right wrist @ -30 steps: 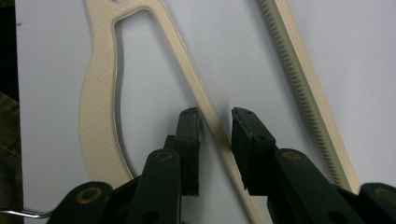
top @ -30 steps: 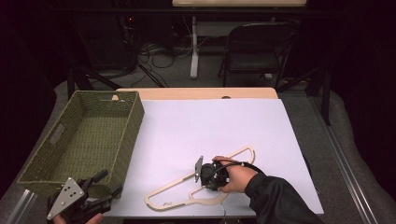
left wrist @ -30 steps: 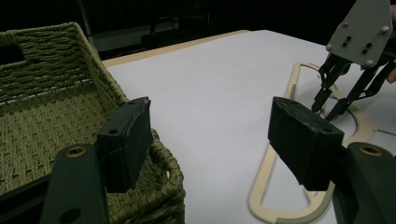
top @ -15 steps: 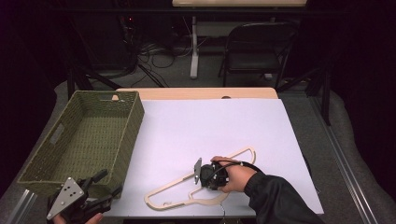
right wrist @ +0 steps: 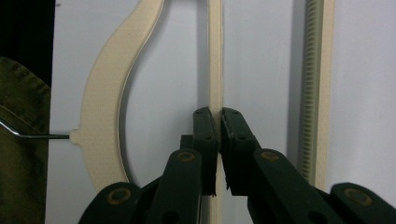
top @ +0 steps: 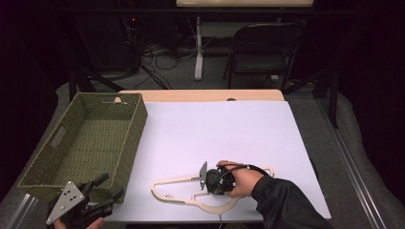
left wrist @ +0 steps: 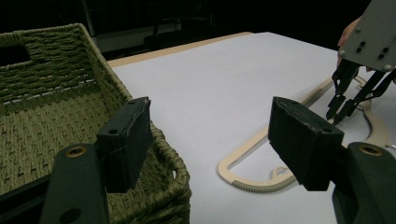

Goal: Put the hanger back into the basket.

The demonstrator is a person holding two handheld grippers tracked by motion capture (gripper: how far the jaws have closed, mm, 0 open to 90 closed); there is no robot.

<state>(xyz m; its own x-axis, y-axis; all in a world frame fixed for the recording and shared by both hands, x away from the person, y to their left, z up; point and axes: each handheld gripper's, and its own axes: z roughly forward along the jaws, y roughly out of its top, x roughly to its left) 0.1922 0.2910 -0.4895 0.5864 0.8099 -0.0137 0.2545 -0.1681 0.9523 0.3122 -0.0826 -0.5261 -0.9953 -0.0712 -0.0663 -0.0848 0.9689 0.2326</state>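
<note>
A green woven basket [top: 90, 138] sits beside white sheet [top: 224, 129].

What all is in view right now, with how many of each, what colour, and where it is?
hanger: one, cream, near edge of the table, its thin bar clamped in the right jaws
basket: one, green wicker, left side of the table
table: one, white cover over a tan top, centre
chair: one, black, behind the table
left hand-held gripper: one, black, open, near the basket's corner
right hand-held gripper: one, black, jaws just closed onto the hanger
</note>
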